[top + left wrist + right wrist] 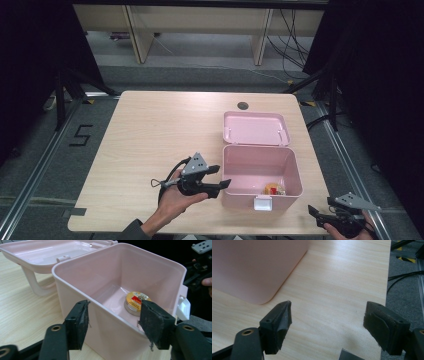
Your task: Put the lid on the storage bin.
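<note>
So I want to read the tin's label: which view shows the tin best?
The left gripper view: the tin lies close on the box floor, its yellow and red lid facing the camera. The high view shows it small and blurred in the box's near right corner. The right gripper view shows the box's outer wall.

Grey carpet floor [200, 75], wooden desk legs [137, 35], dark curtains [30, 60].

Left gripper [222, 176]: black body with a grey three-cornered plate on top and a black cable looping behind; a dark sleeve covers the forearm. Right gripper [314, 212]: same black build and grey plate. Fingers [78, 323] carry worn, fraying black pads and brass-coloured pivot screws.
</note>
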Available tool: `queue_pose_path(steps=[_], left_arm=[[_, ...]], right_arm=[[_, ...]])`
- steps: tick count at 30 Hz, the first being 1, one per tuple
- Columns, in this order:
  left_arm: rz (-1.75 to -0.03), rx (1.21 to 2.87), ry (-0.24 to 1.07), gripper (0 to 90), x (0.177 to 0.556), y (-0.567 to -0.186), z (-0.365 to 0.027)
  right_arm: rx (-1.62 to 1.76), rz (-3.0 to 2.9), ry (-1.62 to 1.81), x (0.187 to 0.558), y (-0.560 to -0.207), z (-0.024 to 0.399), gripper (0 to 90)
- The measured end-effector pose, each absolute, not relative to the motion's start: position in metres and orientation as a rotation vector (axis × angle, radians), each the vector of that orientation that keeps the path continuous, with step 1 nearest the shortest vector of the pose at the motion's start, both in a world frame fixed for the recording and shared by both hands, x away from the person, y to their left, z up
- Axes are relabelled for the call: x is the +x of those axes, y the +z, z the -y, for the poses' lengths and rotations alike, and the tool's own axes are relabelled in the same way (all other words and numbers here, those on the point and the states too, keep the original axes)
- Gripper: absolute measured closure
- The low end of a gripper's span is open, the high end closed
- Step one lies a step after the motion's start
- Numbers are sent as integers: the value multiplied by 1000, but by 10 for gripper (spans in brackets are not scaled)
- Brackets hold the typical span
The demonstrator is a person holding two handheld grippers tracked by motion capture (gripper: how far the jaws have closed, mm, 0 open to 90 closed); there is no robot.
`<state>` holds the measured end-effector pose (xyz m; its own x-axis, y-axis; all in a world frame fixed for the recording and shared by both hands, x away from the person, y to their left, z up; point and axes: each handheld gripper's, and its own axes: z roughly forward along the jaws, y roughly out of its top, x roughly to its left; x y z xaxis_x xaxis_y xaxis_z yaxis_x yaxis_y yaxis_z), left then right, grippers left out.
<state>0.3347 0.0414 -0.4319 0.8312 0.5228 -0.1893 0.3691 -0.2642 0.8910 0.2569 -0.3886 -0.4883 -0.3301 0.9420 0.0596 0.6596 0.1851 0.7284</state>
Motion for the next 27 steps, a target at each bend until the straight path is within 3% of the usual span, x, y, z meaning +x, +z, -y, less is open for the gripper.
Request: queue_pose_path(steps=[14,27], left_arm=[[-683,1890,178,544,325,-430,-38],[-711,1896,178,569,321,-428,-38]], right_arm=[[1468,-2086,948,285,-469,392,239],[1504,-2127,1029,339,-439,402,238]])
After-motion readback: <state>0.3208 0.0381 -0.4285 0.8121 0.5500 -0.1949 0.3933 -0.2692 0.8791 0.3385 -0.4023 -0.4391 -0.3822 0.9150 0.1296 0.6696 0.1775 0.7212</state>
